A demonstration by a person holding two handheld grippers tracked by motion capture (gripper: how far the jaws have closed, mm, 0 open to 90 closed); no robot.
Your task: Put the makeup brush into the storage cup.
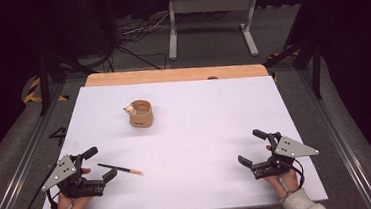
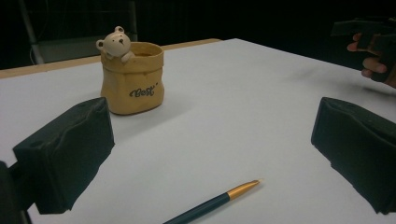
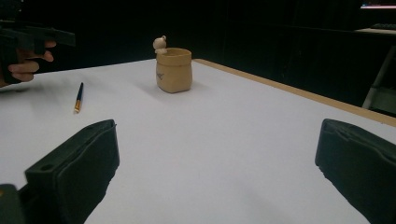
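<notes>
The left gripper (image 1: 101,164) rests at the table's (image 1: 201,133) near left with its jaws spread wide and nothing between them. The pen (image 1: 121,169) lies just beside it. The right gripper (image 1: 251,148), also spread, rests well apart. The bear-trimmed cup (image 1: 140,113) stands farther back.

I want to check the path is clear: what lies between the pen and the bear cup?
Nothing. In the high view the white table is bare between the pen and the bear cup; the left gripper view shows the same open stretch.
</notes>
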